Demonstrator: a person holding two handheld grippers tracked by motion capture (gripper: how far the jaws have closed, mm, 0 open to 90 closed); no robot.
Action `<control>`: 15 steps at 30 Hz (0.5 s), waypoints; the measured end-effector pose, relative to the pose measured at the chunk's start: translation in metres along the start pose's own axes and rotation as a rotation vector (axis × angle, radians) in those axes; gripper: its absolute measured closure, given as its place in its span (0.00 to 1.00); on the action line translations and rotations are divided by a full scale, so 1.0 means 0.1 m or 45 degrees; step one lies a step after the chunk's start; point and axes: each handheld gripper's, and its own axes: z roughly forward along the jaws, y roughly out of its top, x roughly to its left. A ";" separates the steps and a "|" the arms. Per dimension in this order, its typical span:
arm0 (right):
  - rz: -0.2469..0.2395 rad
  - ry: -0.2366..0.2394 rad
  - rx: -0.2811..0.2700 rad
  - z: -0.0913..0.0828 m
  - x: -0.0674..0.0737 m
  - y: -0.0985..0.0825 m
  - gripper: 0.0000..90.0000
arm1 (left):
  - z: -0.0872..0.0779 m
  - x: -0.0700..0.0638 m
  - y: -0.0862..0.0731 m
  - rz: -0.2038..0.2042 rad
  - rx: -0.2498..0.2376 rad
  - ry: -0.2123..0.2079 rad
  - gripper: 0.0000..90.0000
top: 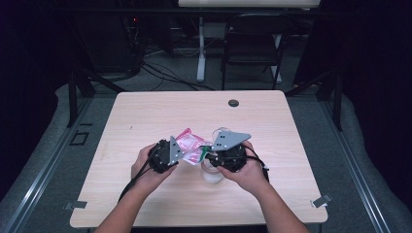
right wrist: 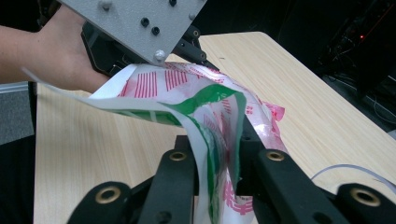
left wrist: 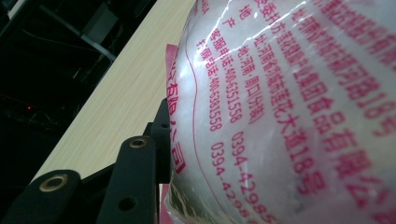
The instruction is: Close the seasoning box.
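A clear plastic bag [top: 190,145] printed in pink-red and green, with white contents, hangs between the two grippers above the table's middle. My left gripper [top: 180,154] is shut on its left part. In the left gripper view the bag [left wrist: 289,107] bulges against one black finger [left wrist: 135,182] and hides the other. My right gripper [top: 207,156] is shut on the bag's green-striped edge [right wrist: 219,140], and the film is pinched between both jaws [right wrist: 217,158]. A clear cup [top: 212,174] stands on the table under the right gripper. Its rim [right wrist: 348,169] shows at the lower right.
The light wooden table [top: 145,116] has a dark grommet [top: 233,103] near its far edge. A folding chair [top: 252,43] and floor cables [top: 160,68] lie beyond the table. In the right gripper view, the left hand [right wrist: 56,51] and its grey plate [right wrist: 135,23] are close above.
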 end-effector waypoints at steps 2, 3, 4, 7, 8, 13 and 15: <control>0.011 0.007 -0.002 0.00 -0.01 -0.01 0.95 | 0.00 0.00 0.00 -0.002 0.000 0.005 0.68; 0.023 0.009 -0.005 0.00 -0.01 -0.01 0.96 | 0.00 0.00 0.00 0.001 0.001 0.009 0.68; 0.036 0.019 -0.004 0.00 -0.01 -0.01 0.97 | 0.00 0.00 0.00 0.003 0.000 0.013 0.68; 0.070 0.029 -0.017 0.00 -0.02 -0.02 0.99 | -0.01 -0.01 0.00 0.008 0.000 0.016 0.68; 0.081 0.032 -0.010 0.00 -0.03 -0.02 1.00 | -0.01 -0.01 0.00 0.018 0.000 0.023 0.68; 0.151 0.058 -0.018 0.01 -0.06 -0.04 1.00 | -0.01 -0.02 0.00 0.037 0.010 0.036 0.68; 0.168 0.068 -0.018 0.02 -0.07 -0.05 1.00 | -0.01 -0.02 0.00 0.048 0.013 0.046 0.68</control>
